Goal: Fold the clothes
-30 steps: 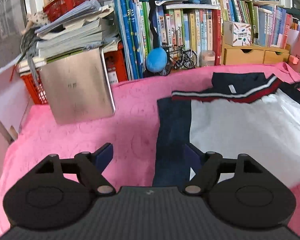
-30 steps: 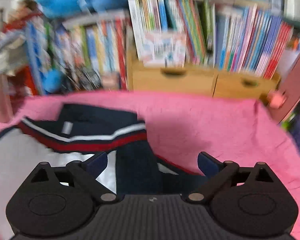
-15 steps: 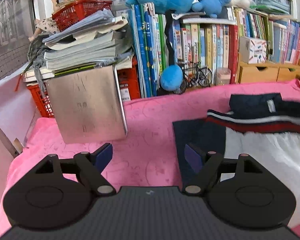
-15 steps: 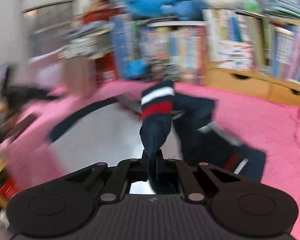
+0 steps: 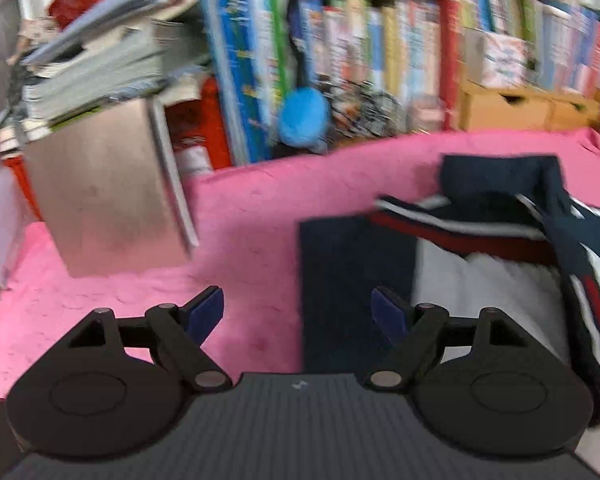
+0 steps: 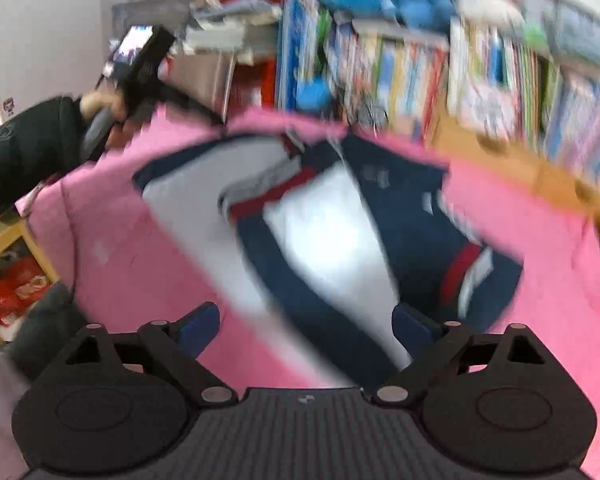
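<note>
A navy and white jacket (image 6: 332, 232) with red and white stripes lies on the pink cloth (image 6: 548, 240); its right sleeve is folded across the white body. In the left wrist view the jacket (image 5: 480, 264) lies to the right, its navy left edge just ahead of my right finger. My left gripper (image 5: 298, 312) is open above the pink cloth (image 5: 240, 220) beside that edge, holding nothing. My right gripper (image 6: 306, 326) is open above the jacket's lower part, empty. Both views are blurred by motion.
A brown box (image 5: 104, 188) under a stack of papers stands at the back left. Bookshelves (image 5: 380, 60) and wooden drawers (image 5: 512, 108) line the far edge. A person's hand (image 6: 100, 106) in a dark sleeve holds the other gripper at the left.
My right gripper, shut on the navy sleeve half a second ago, has let go and now stands open; the sleeve lies across the jacket. The left gripper has shifted slightly and stayed open.
</note>
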Action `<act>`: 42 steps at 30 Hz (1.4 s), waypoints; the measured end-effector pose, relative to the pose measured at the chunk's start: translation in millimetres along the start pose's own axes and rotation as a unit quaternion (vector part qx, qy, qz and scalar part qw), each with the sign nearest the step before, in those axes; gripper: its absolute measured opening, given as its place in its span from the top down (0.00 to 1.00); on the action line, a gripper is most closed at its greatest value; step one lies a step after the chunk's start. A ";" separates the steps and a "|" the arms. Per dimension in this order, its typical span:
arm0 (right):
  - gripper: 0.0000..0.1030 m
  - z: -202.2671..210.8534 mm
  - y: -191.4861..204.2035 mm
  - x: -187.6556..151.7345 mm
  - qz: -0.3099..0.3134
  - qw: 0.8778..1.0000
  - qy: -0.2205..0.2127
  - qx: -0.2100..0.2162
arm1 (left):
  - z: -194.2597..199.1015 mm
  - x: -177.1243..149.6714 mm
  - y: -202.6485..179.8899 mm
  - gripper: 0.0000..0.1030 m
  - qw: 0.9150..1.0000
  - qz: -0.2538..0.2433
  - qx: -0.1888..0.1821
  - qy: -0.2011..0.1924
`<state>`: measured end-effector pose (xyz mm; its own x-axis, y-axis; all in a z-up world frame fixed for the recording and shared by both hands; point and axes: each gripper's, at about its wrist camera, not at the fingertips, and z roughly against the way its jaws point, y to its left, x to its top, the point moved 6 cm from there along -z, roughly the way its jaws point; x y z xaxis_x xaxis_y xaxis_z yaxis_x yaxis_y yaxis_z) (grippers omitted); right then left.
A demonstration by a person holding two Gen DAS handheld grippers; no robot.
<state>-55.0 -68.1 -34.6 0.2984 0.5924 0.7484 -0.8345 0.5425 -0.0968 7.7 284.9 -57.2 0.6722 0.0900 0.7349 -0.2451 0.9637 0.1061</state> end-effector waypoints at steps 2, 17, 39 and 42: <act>0.04 -27.5 14.2 17.2 0.044 0.999 -0.018 -0.017 | 2.5 -3.7 -6.0 0.04 1.000 -0.005 -0.006 -0.007; 0.88 -43.8 -16.8 40.0 -0.065 0.993 -0.060 -0.081 | 41.8 -32.5 -43.8 0.85 0.993 -0.066 -0.077 -0.061; 0.83 -112.0 -89.1 12.5 -0.164 0.978 0.044 -0.123 | -36.9 -10.0 -83.4 0.78 0.993 -0.047 -0.102 -0.021; 0.88 -93.6 -88.6 13.9 -0.192 0.978 0.014 -0.077 | -0.3 -6.9 -75.1 0.93 0.984 -0.042 -0.165 -0.042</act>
<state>66.5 -52.2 -77.0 0.5906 0.3415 0.7311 -0.5792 0.8103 0.0894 21.7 212.0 -70.4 0.6171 -0.0020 0.7869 0.0594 0.9973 -0.0440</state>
